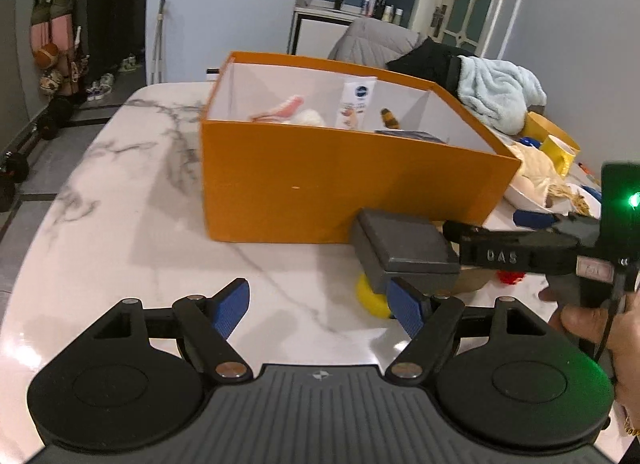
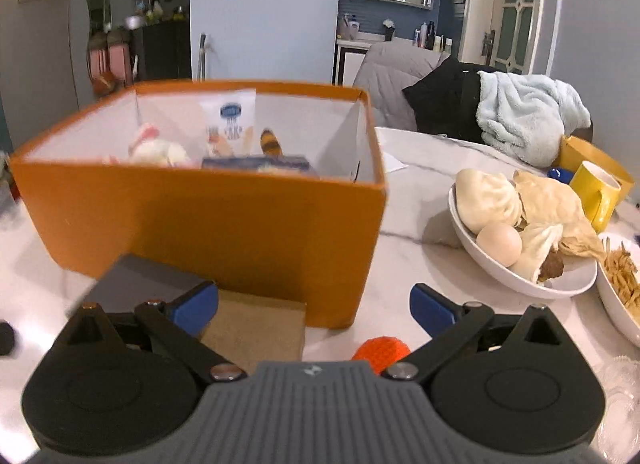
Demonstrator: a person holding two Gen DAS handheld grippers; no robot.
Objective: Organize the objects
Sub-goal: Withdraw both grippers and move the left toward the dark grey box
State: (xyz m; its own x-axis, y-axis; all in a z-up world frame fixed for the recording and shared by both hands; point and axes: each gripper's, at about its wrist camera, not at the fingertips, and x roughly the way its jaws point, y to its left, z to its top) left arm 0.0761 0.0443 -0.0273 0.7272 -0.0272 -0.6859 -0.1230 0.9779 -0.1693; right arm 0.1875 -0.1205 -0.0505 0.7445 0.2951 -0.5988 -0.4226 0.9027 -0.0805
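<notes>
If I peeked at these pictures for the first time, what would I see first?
The big orange box in the middle of the marble table, with a white tube and a fluffy toy inside. To its right sits a white bowl with buns and an egg. Close in front, the right claw reaches by a dark grey box.

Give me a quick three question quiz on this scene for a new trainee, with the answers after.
1. True or false: the left gripper is shut on an object.
2. What colour is the mug beside the food bowl? A yellow, B red, C green.
3. Fill in: the white tube stands inside the ___ box.
Key: 1 false; 2 A; 3 orange.
</notes>
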